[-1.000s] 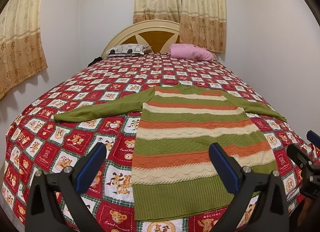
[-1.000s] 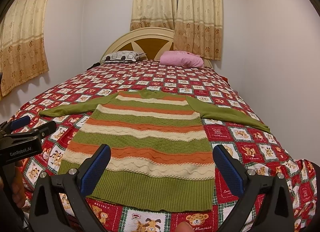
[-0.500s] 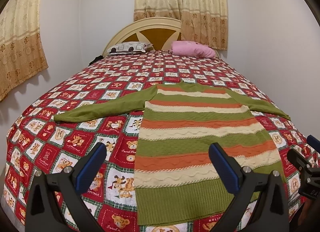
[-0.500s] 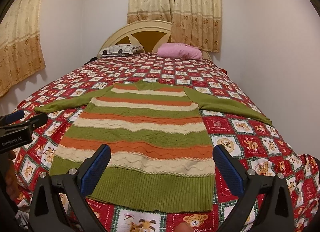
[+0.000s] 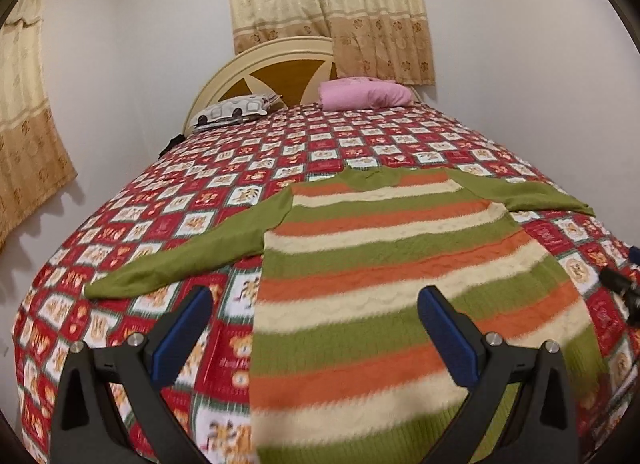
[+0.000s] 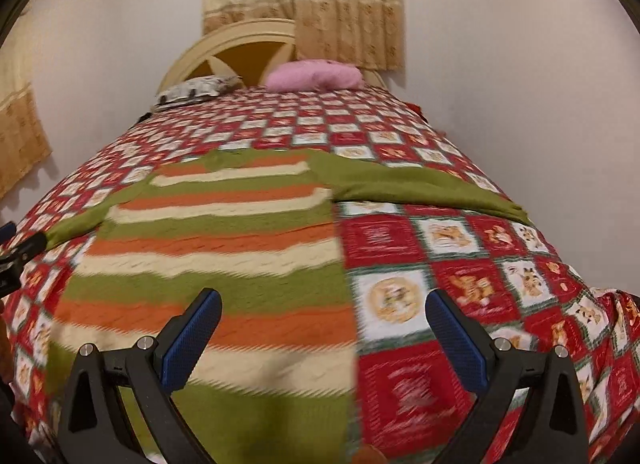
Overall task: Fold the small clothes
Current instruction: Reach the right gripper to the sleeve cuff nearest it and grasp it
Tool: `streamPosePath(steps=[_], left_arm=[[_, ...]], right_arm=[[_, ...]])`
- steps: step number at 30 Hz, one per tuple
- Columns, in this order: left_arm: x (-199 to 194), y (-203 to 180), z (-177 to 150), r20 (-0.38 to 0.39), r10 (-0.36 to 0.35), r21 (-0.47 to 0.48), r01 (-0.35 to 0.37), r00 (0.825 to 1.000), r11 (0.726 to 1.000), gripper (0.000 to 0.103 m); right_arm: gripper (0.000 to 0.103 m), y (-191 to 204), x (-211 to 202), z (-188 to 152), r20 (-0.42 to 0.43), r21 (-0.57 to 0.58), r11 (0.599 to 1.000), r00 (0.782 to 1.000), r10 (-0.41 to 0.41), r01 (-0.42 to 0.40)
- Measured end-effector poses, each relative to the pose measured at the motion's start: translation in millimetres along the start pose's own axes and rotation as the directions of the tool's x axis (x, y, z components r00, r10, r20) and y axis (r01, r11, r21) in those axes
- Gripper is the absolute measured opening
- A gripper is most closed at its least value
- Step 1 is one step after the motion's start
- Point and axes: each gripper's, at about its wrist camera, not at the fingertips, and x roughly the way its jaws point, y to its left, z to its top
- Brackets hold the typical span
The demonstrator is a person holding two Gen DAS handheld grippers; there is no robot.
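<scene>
A small sweater [image 5: 384, 264] with green, orange and cream stripes lies flat on the bed, its plain green sleeves spread to both sides. It also shows in the right wrist view [image 6: 224, 248]. My left gripper [image 5: 316, 334] is open and empty, low over the sweater's left edge near the hem. My right gripper [image 6: 324, 338] is open and empty, low over the sweater's right edge. The left sleeve [image 5: 188, 260] stretches left and the right sleeve [image 6: 420, 184] stretches right. The hem is partly hidden behind the gripper bodies.
The bed has a red and white teddy-bear quilt [image 5: 120, 324]. A patterned pillow [image 5: 232, 114] and a pink pillow [image 5: 366, 94] lie by the headboard. Walls and curtains surround the bed. The right gripper's tip shows at the left view's right edge [image 5: 624, 288].
Both grippers have moved forward and down toward the sweater, which now looks larger and blurred. The right gripper has shifted right, over the sweater's right edge. Both jaws stay open.
</scene>
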Motion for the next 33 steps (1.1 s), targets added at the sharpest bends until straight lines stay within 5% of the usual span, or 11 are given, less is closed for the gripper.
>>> streamPosePath(steps=[8,14,17,19,24,29,33], left_arm=[[60,-6,16,-0.072,0.015,0.001,-0.015,0.997,1.000,0.103],[89,-15,22,-0.107,0.019,-0.010,-0.021,0.994,1.000,0.103],[101,-17,24,-0.127,0.030,-0.005,-0.031,0.991,1.000,0.103],[106,-17,26,-0.129,0.038,-0.006,-0.039,0.991,0.999,0.103],[120,-19,31,-0.135,0.068,0.015,-0.067,0.988,0.998,0.103],[139,-22,37,-0.156,0.095,0.042,-0.089,0.983,0.995,0.103],[147,-25,40,-0.169,0.094,0.039,-0.088,0.981,0.995,0.103]], right_arm=[[0.102,-105,53,33,-0.102,0.191,0.979,0.993,-0.057,0.075],[0.100,-200,99,48,-0.177,0.406,0.906,0.983,-0.049,0.118],[0.085,-256,125,53,-0.195,0.540,0.829,0.980,-0.047,0.147],[0.083,-284,140,57,-0.202,0.593,0.790,0.979,-0.040,0.154],[0.062,-333,177,66,-0.216,0.661,0.728,0.975,-0.047,0.181],[0.056,-353,213,79,-0.240,0.667,0.716,0.969,-0.055,0.206],[0.037,-356,233,83,-0.280,0.641,0.731,0.958,-0.064,0.236]])
